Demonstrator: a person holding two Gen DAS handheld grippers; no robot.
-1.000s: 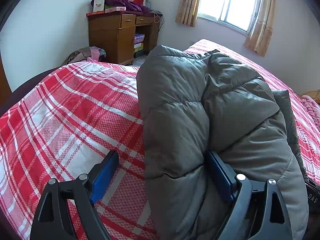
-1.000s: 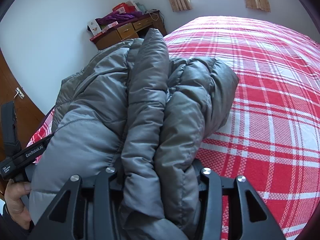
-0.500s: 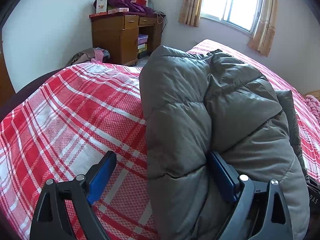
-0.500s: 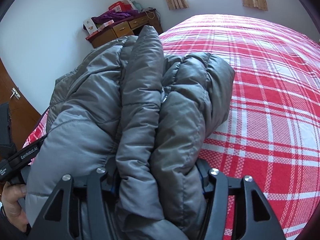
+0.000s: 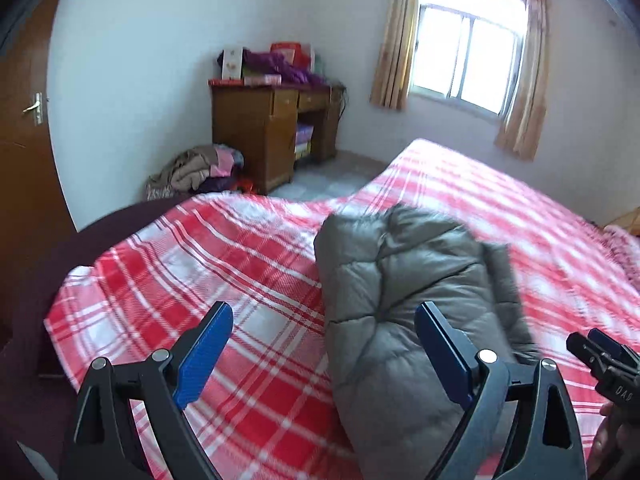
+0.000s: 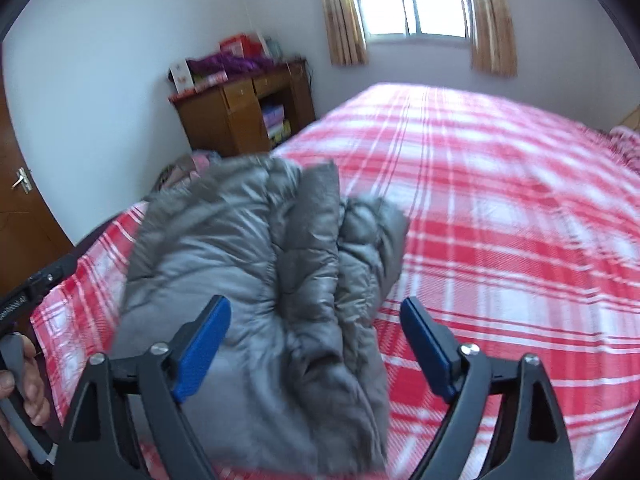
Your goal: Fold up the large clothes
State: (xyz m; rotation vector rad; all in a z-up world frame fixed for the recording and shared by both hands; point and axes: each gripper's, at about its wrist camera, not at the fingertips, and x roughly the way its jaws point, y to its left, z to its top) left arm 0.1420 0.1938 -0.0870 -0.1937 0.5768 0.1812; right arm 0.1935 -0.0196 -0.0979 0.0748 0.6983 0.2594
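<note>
- the red and white plaid bedspread (image 6: 500, 208) carries the bundle near its close edge, towards the wooden door side.
- the folded grey quilted puffer jacket (image 6: 256, 264) now lies released on it; half a second ago the right tongs clamped its end. the fold looks finished, though motion blur makes that unsure.
- its long axis runs away from the cameras towards the brown wooden desk (image 5: 272, 132).
- the left gripper (image 5: 324, 340) and right gripper (image 6: 316, 334) both gape wide, holding nothing.
</note>
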